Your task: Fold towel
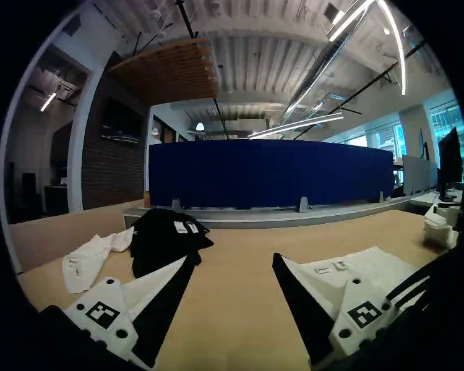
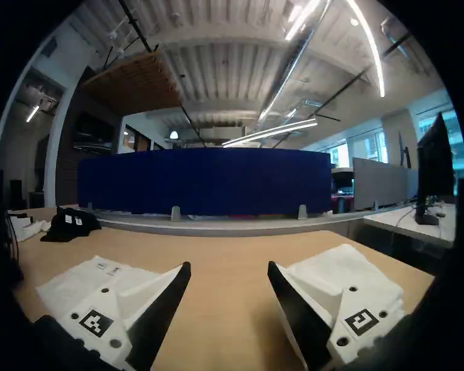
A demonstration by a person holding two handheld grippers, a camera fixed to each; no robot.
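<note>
No writing can be read. The tags (image 1: 187, 227) on the black cloth (image 1: 164, 238) in front of the blue divider (image 1: 269, 173) are too small. The square markers (image 1: 102, 313) on the left gripper (image 1: 230, 256) show patterns, not letters.

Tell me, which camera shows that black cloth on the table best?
The left gripper view: the black cloth lies close ahead, crumpled, white tags on top, beside a white cloth. The right gripper view shows it small and far off to the left.
</note>
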